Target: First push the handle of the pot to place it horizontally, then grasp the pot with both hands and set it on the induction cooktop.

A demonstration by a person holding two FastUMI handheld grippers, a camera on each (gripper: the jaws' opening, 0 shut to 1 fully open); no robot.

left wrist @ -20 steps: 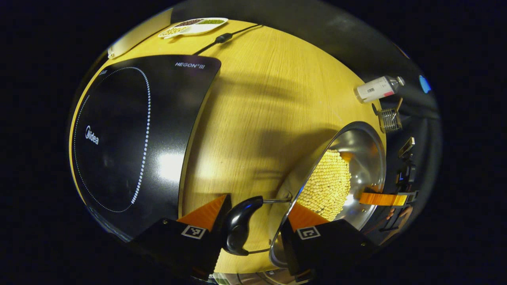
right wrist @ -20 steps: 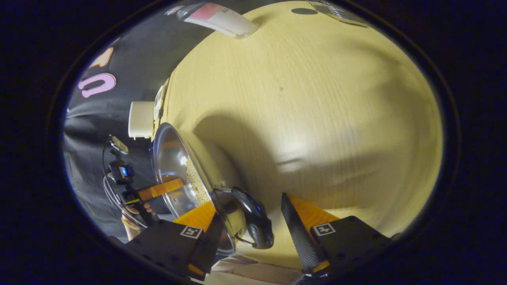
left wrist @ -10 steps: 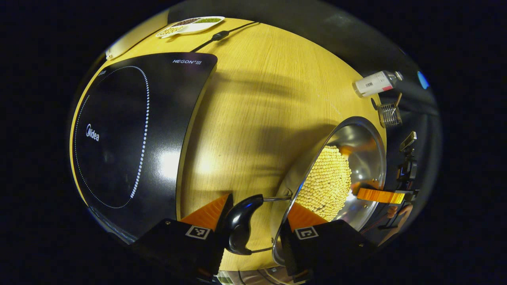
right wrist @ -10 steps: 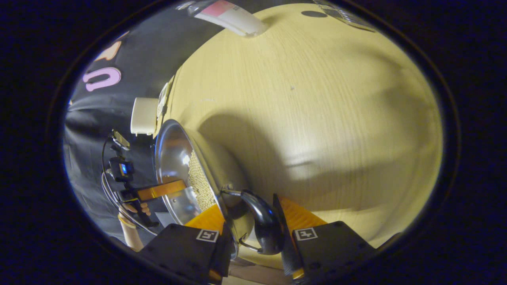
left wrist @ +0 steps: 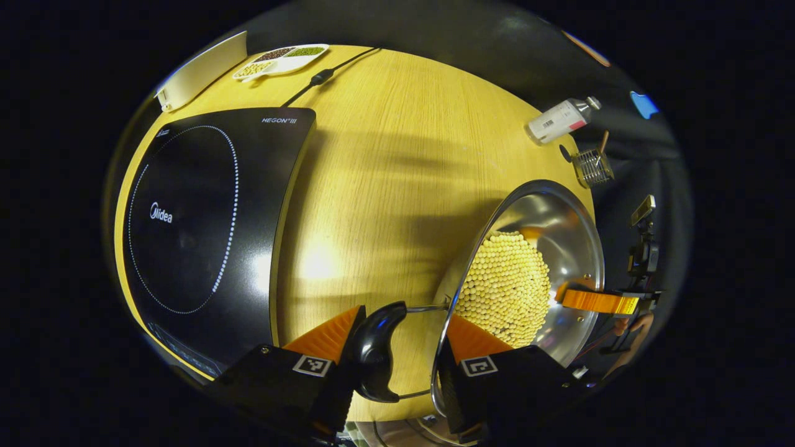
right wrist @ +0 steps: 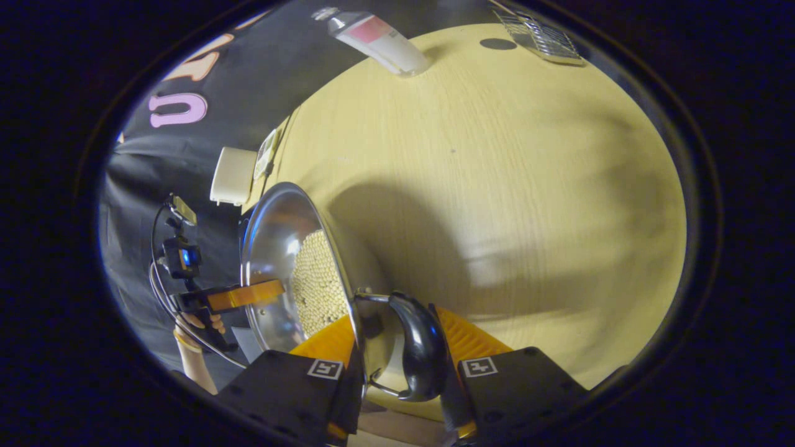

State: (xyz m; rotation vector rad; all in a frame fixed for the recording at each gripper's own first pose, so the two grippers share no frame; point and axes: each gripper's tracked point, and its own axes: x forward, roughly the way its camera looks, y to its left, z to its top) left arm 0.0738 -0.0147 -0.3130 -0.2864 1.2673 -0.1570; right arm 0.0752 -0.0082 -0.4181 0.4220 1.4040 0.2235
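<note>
**A:** What lies ahead of the fingers, biggest thing first?

**B:** The wooden table (left wrist: pixel 397 155) spreads beyond both pairs. On it, up and to the left of the left gripper (left wrist: pixel 397 366), is the black induction cooktop (left wrist: pixel 205 217). The steel pot (left wrist: pixel 546 248), holding pale beans (left wrist: pixel 506 285), hangs between the two grippers, well apart from the cooktop.

**A:** How are the fingers set?

**B:** The left gripper's fingers are clamped across the pot's rim and its black side handle (left wrist: pixel 376 360): one finger outside the handle, one inside the pot. The right gripper (right wrist: pixel 397 379) pinches the opposite handle (right wrist: pixel 419 354) and wall the same way.

**A:** What could go wrong?

**B:** I judge the pot tips if one hand rises faster than the other, and the beans spill. The rounded handles could also slip between the pads under the load.

**A:** What is unclear?

**B:** The pot's base is hidden, so I cannot tell whether it touches the table. Beyond the fingers, a bottle (left wrist: pixel 556 121), a small wire basket (left wrist: pixel 590 169) and a divided dish (left wrist: pixel 279 59) are tiny.
</note>
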